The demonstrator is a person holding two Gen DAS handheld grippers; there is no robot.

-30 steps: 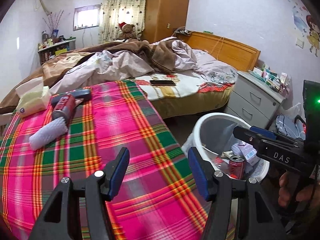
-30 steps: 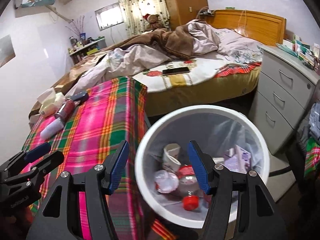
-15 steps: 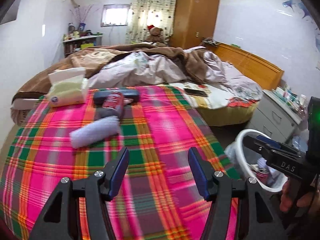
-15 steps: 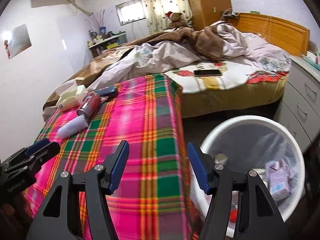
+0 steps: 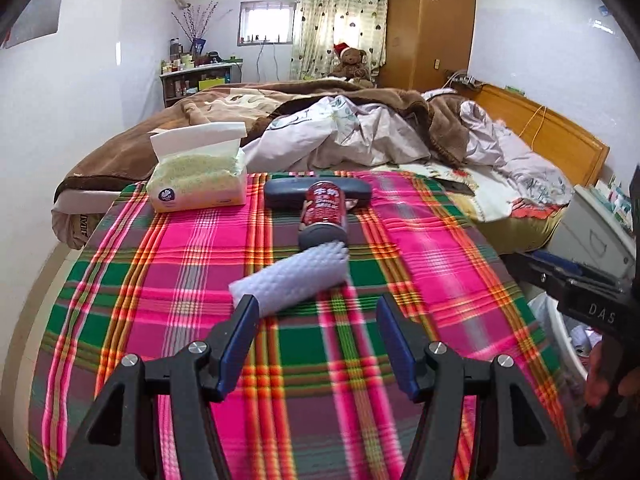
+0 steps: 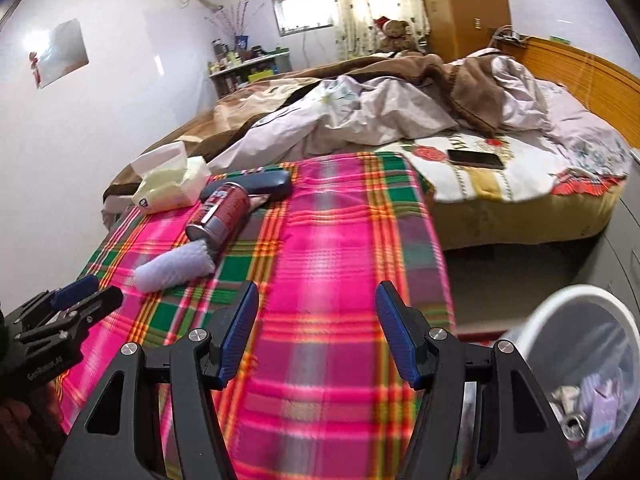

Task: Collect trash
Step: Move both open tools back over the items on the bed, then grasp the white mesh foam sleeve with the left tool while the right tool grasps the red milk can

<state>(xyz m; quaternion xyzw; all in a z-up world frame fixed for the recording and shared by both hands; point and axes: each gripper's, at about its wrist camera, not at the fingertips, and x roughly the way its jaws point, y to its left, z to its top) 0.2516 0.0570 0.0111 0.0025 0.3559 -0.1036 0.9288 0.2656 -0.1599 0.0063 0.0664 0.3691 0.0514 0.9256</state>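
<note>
Both grippers, left (image 5: 316,344) and right (image 6: 316,332), hang spread and empty over the plaid cloth (image 5: 420,240). Looks like the reach for more trash: the foam sleeve (image 5: 292,278) lies at twelve o'clock of the left one, the can (image 5: 324,210) beyond it. The next move calls for straddling the sleeve, then carrying it to the bin (image 6: 560,304) at four o'clock.

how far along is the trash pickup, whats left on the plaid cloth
Partly done: the white bin already holds a can and wrappers. Nothing is in hand; the left gripper and right gripper are both open and empty. Left: the red can and white foam sleeve.
</note>
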